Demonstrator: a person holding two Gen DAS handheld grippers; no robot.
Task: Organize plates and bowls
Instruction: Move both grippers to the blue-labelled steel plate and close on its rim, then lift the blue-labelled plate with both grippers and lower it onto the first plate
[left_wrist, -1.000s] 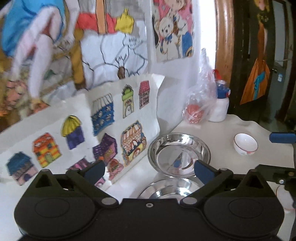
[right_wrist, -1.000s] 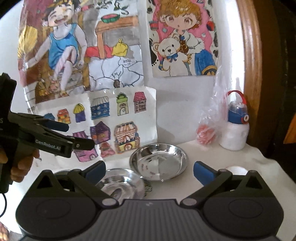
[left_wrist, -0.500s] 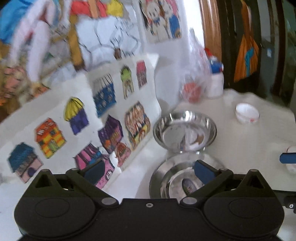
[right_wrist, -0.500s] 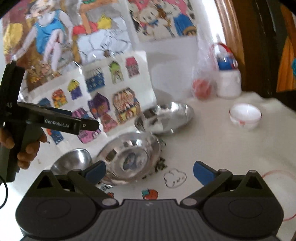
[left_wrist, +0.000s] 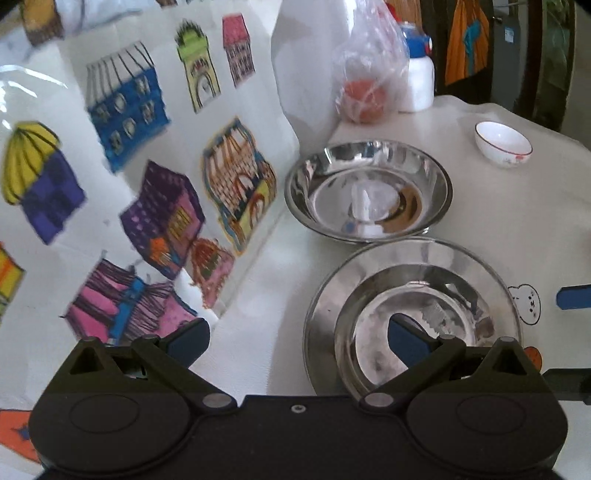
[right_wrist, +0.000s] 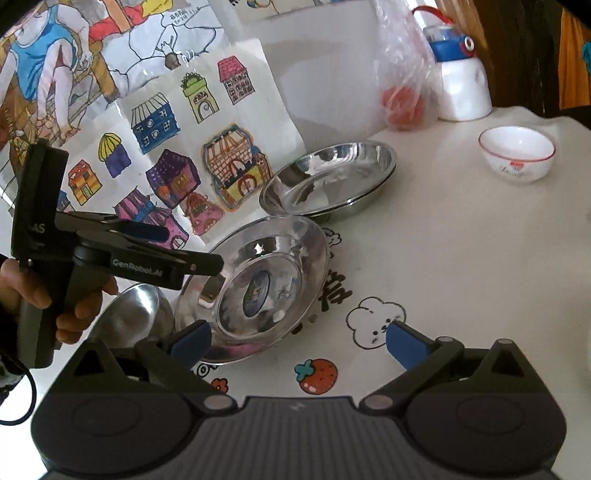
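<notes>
Both grippers hover with jaws wide and empty, the left gripper (right_wrist: 159, 254) over the near steel plate (left_wrist: 413, 314) low in the frame and the right gripper (right_wrist: 297, 339) alongside, likely lining up to stack it with the far steel plate (left_wrist: 367, 192) mid-frame on the worktop (right_wrist: 461, 258).

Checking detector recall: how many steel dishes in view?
3: far dish by the drawings, possibly a stack; middle dish; small bowl at far left, partly hidden.
</notes>
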